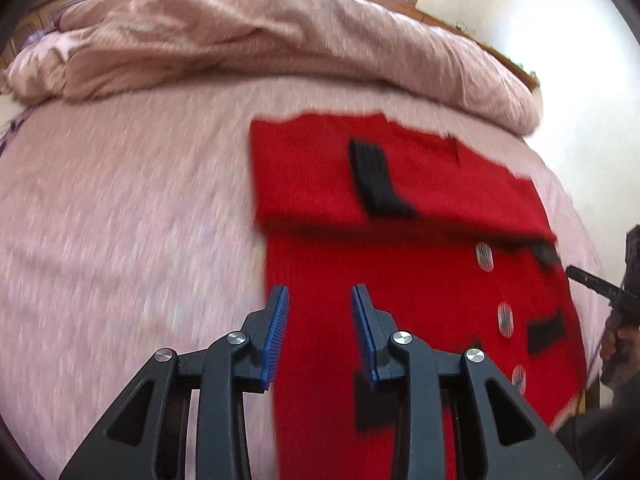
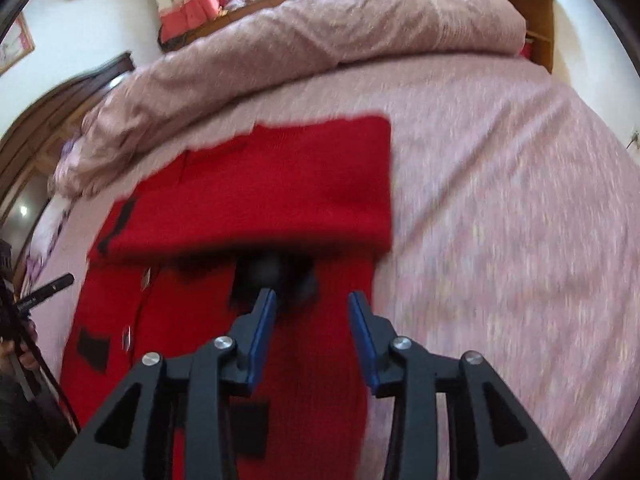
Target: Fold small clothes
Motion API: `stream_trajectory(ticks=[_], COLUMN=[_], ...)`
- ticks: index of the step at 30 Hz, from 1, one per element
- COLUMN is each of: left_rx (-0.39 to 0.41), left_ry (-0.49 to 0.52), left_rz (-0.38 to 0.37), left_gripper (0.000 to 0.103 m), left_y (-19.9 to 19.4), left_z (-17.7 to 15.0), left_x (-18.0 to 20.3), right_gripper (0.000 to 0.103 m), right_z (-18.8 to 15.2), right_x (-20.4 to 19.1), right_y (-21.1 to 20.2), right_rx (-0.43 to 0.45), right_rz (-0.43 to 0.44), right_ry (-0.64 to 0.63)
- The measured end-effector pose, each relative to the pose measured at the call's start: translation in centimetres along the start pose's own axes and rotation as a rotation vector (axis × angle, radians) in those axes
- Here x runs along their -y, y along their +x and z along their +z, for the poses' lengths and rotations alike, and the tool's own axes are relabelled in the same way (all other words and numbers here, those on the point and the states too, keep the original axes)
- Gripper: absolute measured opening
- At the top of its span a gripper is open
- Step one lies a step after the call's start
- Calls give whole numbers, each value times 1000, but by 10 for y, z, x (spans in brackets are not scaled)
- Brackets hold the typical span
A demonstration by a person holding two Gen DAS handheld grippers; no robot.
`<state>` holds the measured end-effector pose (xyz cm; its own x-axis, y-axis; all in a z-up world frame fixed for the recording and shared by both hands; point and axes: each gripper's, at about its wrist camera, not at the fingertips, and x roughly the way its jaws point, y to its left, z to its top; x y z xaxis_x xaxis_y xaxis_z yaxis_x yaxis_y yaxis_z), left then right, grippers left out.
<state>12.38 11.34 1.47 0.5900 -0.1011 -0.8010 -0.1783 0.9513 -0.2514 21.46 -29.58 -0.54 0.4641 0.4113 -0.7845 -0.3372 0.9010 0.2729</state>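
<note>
A small red knitted cardigan (image 1: 400, 288) with black patches and pale oval buttons (image 1: 505, 320) lies flat on the pink bed sheet (image 1: 120, 220). Its far part is folded back over itself, forming a thick edge across the middle. My left gripper (image 1: 320, 304) is open and empty, hovering over the cardigan's left edge. In the right wrist view the same cardigan (image 2: 260, 200) fills the middle. My right gripper (image 2: 312, 308) is open and empty above its right side, near the fold and a dark round patch (image 2: 276, 276).
A rumpled pink duvet (image 1: 260, 36) is heaped along the far side of the bed. It also shows in the right wrist view (image 2: 320, 28). A wooden headboard (image 2: 540, 20) stands at far right. Dark wooden furniture (image 2: 48, 120) stands left of the bed.
</note>
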Motion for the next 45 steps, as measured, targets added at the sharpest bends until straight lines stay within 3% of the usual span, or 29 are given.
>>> stream_trajectory(ticks=[3,6,8,11,13,15,19,28,33,36,42,45], left_rx=[-56,-114,-126,-82,-52,-43,-68,-81,-49,-41,-89,-91], left_ry=[-34,-94,-95,-117,-158,-197,-228,-264,-288,-298,-371,-367], left_rz=[-11,-91,-88,-122,-161,-186,-253,-305,-341,-358,-448,-442], left_gripper=[28,33,33,36,42,42,46,46,46,46,46,46], left_y=[-17,-23,-23,-30,-34,-37,-38,-44,-24,-22,-30,-30], left_z=[-35,-67,-82,-98,-108,-112,-116,-127,-112,-110,-128,-127], left_x=[-10,-20,-23,-26,-30,-34,-38,-40,-32,-32,-43,-43], right_gripper=[39,39,39,44,59,59,59,59,58,51,42,38], right_z=[-37,-67,-82,-108,-139,-160,-176,-196,-198,-192,-185,-183], right_x=[0,7,15,31,54,75,85,74,68,60,47,39], right_y=[-19,-39,-50,-67,-71,-63,-66,-57,-53,-48,-40,-36], right_rx=[-29,-32,-33,8,63,62,147,79,86,90,65,59], right_rz=[12,67,85,136,230,299,383,535,524,505,517,507], right_ry=[-11,41,79,161,274,428,487,532,535,537,533,524])
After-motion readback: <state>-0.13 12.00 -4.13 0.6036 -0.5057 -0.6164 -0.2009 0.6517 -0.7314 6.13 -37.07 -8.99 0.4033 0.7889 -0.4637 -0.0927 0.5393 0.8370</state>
